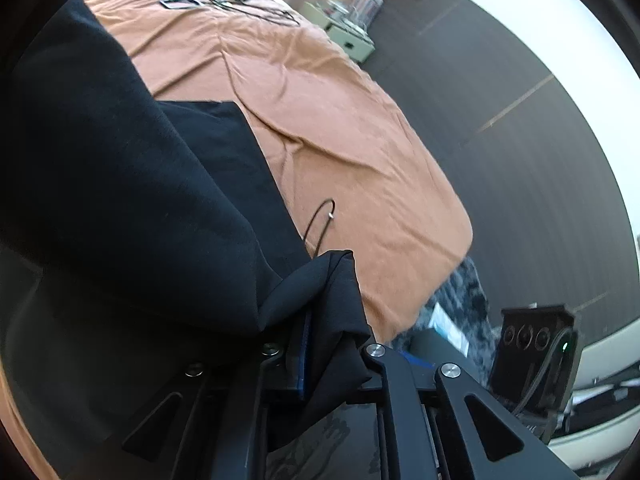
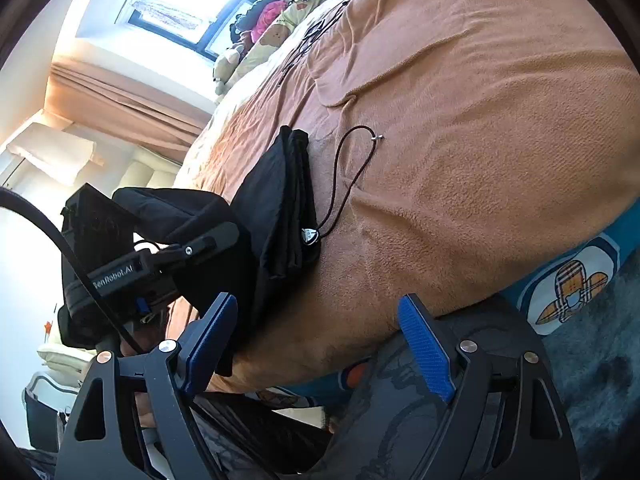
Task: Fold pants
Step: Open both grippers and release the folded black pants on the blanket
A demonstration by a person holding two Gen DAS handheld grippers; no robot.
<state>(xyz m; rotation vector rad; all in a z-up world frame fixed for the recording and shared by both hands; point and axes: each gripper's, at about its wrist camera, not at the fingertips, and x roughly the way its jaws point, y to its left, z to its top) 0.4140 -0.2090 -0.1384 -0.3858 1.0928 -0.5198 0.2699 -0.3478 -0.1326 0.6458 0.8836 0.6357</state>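
Black pants [image 1: 140,200] lie in folded layers on the bed's orange blanket [image 1: 340,120]. My left gripper [image 1: 328,344] is shut on a bunched corner of them, with the cloth pinched between its blue pads. A thin black drawstring [image 1: 320,224] loops out from the pants onto the blanket. The right wrist view shows the same folded pants [image 2: 276,200] with the cord [image 2: 348,176] beside them and the left gripper's body [image 2: 160,256] to their left. My right gripper [image 2: 320,344] stands open near the bed's edge, with nothing between its blue pads [image 2: 428,352].
The blanket [image 2: 480,140] is wrinkled, and small dark frames [image 1: 188,0] lie at its far end. Plush toys [image 2: 280,28] sit under the window. A pale cabinet [image 1: 348,36] stands on the dark floor. A grey shaggy rug [image 1: 460,296] lies beside the bed.
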